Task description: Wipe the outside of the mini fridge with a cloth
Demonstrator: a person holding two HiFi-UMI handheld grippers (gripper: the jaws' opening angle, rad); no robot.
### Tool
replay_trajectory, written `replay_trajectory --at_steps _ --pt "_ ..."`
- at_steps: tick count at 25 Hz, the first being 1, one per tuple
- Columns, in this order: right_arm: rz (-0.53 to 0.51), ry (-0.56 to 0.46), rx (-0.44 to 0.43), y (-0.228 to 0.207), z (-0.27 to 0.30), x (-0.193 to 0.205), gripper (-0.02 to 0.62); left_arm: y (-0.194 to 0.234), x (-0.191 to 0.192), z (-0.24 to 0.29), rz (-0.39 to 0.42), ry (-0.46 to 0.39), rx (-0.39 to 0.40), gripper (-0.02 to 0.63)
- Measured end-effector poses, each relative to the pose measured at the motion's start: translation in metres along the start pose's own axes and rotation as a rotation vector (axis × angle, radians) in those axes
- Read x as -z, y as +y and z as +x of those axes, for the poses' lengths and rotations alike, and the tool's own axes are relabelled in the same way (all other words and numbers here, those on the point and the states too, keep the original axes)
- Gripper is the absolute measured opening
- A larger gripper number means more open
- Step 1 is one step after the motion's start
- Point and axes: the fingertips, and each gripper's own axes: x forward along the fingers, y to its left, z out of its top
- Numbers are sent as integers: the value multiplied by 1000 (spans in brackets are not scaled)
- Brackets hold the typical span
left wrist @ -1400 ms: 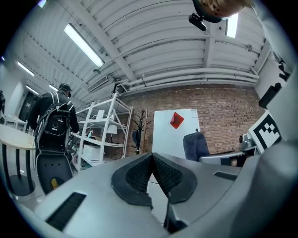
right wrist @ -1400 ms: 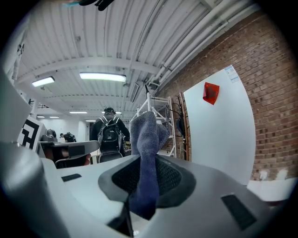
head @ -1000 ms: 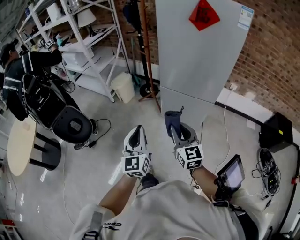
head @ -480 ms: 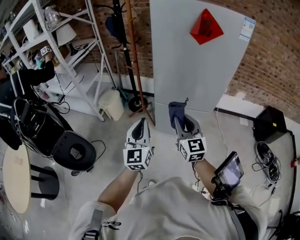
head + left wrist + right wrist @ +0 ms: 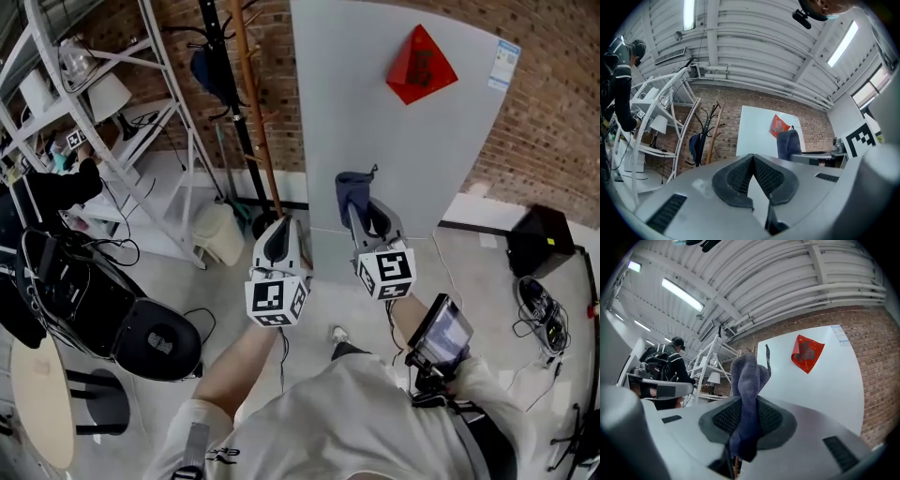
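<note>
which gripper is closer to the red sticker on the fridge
Right. The right gripper, shut on the cloth, sits below and left of the red sticker, in front of the fridge. The left gripper is further left and lower, by its left edge.

Workshop-type premises: bare brick wall (image 5: 553, 122), white metal shelving (image 5: 103, 122), corrugated ceiling (image 5: 754, 282) with strip lights (image 5: 682, 294).

Just left of the fingers (image 5: 274, 251) of the left gripper (image 5: 283, 225) stands a white bin (image 5: 217, 232), beside a wooden coat stand (image 5: 246, 103); a white shelf rack (image 5: 150, 103) rises farther left. Well right of the right gripper (image 5: 366, 214), a black box (image 5: 542, 246) sits against the brick wall (image 5: 553, 112).
</note>
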Motion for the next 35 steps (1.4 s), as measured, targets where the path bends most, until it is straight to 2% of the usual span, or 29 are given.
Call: replay_trajectory --at_steps 4,8,12,15,21,24,31,35 --pt "-34 -53 -13 -20 57 -14 86 21 -8 46 11 -33 -5 3" --pt "-87 -129 -39 -38 109 -45 86 36 -19 91 -20 -49 -2 3" --pt "-145 -185 -55 -55 159 -76 86 52 -38 133 -17 -73 -7 3" --pt "-139 -199 -67 -68 185 -94 85 62 -53 159 -11 -93 -2 3" --pt "-69 -228 -121 -78 218 -141 84 75 -90 198 -25 -137 19 3" --pt "-67 -232 -125 -77 231 -160 86 75 -103 210 -12 -151 28 3" --pt "-90 -252 -82 -78 253 -197 86 79 -125 230 -15 -164 34 3" --pt "-97 -222 -45 -80 265 -206 86 85 -132 236 -6 -170 21 3"
